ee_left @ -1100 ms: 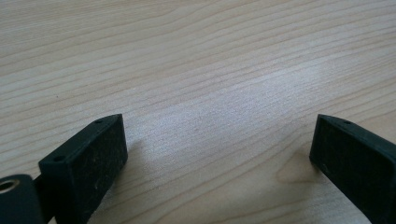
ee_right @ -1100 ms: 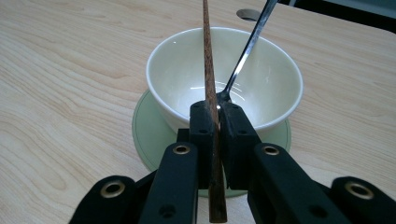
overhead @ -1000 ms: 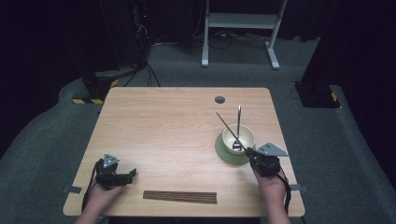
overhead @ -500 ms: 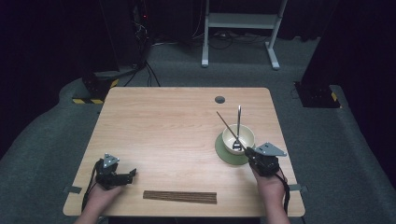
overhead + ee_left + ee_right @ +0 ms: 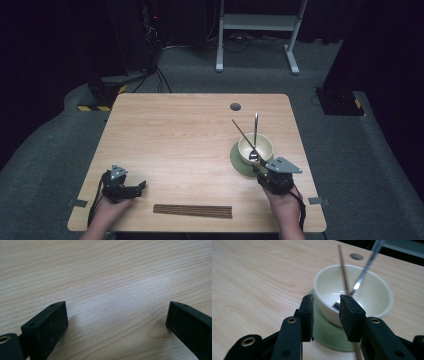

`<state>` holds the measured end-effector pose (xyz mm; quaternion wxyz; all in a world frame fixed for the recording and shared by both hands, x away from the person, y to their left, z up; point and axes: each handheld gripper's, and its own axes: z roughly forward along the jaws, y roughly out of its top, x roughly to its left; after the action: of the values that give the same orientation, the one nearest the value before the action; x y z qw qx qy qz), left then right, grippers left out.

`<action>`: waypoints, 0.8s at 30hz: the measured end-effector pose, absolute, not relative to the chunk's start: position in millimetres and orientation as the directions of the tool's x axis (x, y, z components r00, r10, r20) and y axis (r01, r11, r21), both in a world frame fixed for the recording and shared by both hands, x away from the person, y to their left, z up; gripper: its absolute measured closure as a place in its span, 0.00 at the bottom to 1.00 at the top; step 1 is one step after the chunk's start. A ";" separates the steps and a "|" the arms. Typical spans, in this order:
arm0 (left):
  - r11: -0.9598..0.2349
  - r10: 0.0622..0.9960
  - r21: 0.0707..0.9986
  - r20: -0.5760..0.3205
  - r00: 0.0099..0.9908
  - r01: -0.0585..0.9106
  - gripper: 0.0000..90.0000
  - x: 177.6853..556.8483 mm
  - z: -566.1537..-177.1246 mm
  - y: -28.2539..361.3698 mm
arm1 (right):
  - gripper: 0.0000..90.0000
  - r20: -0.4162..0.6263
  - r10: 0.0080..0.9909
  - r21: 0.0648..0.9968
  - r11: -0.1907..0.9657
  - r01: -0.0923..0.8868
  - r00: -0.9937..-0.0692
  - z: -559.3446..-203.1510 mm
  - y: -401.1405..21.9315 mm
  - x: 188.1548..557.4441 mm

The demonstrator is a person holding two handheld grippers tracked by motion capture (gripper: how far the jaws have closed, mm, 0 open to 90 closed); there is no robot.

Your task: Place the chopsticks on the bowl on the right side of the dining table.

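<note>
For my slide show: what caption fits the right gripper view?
Right gripper, jaws just opening, faces a white bowl holding a spoon.

Light wood-grain rectangular table [image 5: 170, 135], round cable hole [image 5: 235, 106] near far edge. Dark grey carpet floor [image 5: 360, 165]. White metal stand frame [image 5: 257, 22] behind, black cables on floor, yellow-black hazard-striped base [image 5: 97, 106] far left. Surroundings dark.

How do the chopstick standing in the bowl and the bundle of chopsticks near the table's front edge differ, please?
The chopstick leans tilted, its lower end in the bowl, beside a metal spoon; the bundle lies flat on the table. The chopstick is single; the bundle holds several side by side. The chopstick sits by the right hand-held gripper; the bundle lies between both hands. Both look dark brown, thin and straight.
</note>
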<state>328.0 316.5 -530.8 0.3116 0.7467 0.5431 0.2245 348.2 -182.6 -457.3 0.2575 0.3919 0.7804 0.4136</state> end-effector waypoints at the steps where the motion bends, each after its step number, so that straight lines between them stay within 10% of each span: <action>1: -0.215 0.951 0.709 -0.003 0.308 0.672 0.05 327.9 -530.8 316.4 | 0.71 -0.078 0.815 0.845 0.360 0.396 -0.574 -458.2 -177.9 346.2; 24: -0.217 0.950 0.709 -0.004 0.312 0.671 0.04 327.5 -530.8 316.6 | 0.73 0.040 0.603 0.780 0.480 0.402 -0.797 -500.3 -98.4 313.8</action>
<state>327.5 316.6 -530.8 0.3122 0.7474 0.5422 0.2236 313.8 -98.4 -500.3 0.1205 0.2951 0.8516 0.4161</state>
